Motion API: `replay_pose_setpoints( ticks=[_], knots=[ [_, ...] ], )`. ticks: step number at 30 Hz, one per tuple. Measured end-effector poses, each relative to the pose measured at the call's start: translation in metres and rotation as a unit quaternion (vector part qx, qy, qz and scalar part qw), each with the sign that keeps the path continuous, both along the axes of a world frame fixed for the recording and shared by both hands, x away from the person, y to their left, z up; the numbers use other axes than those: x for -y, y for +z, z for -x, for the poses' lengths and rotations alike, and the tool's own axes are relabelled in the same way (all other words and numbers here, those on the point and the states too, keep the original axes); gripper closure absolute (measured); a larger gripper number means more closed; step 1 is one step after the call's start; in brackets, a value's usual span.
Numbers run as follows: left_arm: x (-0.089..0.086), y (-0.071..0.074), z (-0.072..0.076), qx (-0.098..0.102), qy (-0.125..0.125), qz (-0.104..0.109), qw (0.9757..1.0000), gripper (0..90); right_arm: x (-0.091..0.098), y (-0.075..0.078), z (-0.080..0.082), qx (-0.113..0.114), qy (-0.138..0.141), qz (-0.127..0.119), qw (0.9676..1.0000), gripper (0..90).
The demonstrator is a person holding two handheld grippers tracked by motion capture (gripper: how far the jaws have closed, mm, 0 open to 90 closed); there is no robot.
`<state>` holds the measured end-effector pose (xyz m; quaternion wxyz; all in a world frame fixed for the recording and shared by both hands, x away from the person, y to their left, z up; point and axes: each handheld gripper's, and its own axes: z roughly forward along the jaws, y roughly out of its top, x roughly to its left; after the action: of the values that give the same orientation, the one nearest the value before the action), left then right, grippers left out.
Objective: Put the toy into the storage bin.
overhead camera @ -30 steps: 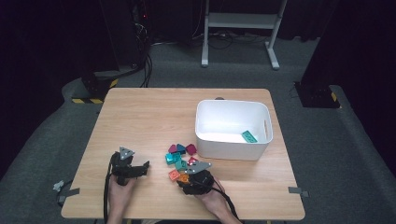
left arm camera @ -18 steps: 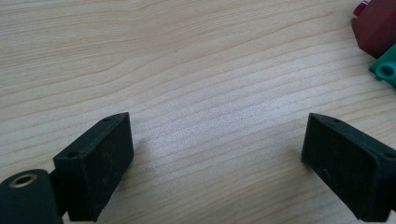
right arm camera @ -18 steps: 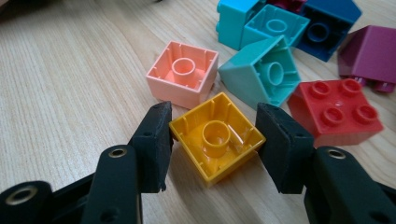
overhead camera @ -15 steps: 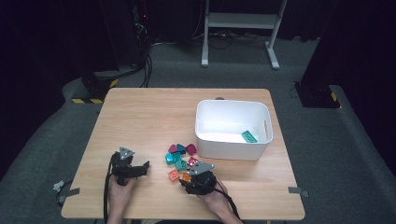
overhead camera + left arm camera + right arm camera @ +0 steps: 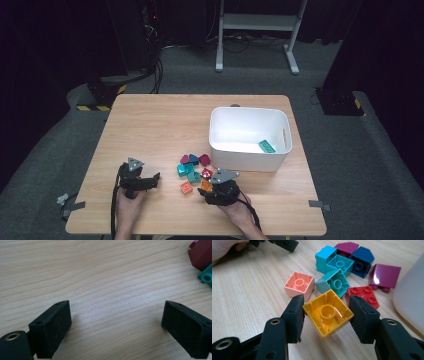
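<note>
A dim room with grey carpet and dark equipment surrounds a pale wooden worktop (image 5: 160, 125), where loose toy blocks lie beside a white bin (image 5: 248, 137).

The right hand-held gripper (image 5: 326, 312) has its jaws part closed on a yellow block (image 5: 328, 313), one pad against each of two opposite side walls. The block sits hollow side up, so the flat walls give the pads something square to press on. The jaws have just closed a little onto it. In the high view this right hand-held gripper (image 5: 216, 189) lies at the near edge of the cluster, a short reach from the bin, which suggests the block is about to be carried there.

Just beyond the held block lie a red block (image 5: 363, 297), studs up, and a teal block (image 5: 334, 283), tipped on its side. A salmon block (image 5: 299, 285) rests a little apart toward the other hand, hollow side up. Farther off, a light blue block (image 5: 325, 258), a navy block (image 5: 361, 258) and two magenta blocks (image 5: 385, 275) crowd together near the bin's wall. One green block (image 5: 266, 146) already lies inside the bin, likely the first sorted.

The left hand-held gripper (image 5: 116, 320) rests with jaws wide apart over bare wood, nothing between them; it sits well clear of the pile, apparently waiting while the right hand works.
</note>
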<state>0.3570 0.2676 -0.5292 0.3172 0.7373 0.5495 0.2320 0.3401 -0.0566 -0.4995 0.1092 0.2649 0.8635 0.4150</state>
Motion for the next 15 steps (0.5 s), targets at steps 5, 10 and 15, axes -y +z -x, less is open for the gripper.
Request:
replay_pose_setpoints(
  ticks=[5, 10, 15],
  knots=[
    [0.0, 0.0, 0.0, 0.0, 0.0, 0.0, 1.0, 9.1, 0.008, 0.011, -0.001, 0.001, 0.004, -0.008, 1.0, 48.2],
    [0.0, 0.0, 0.0, 0.0, 0.0, 0.0, 1.0, 9.1, 0.017, 0.022, -0.003, 0.001, 0.004, -0.021, 0.9998, 48.2],
    [0.0, 0.0, 0.0, 0.0, 0.0, 0.0, 1.0, 9.1, 0.026, 0.032, -0.004, 0.008, 0.0, -0.029, 0.9995, 48.2]
  ],
)
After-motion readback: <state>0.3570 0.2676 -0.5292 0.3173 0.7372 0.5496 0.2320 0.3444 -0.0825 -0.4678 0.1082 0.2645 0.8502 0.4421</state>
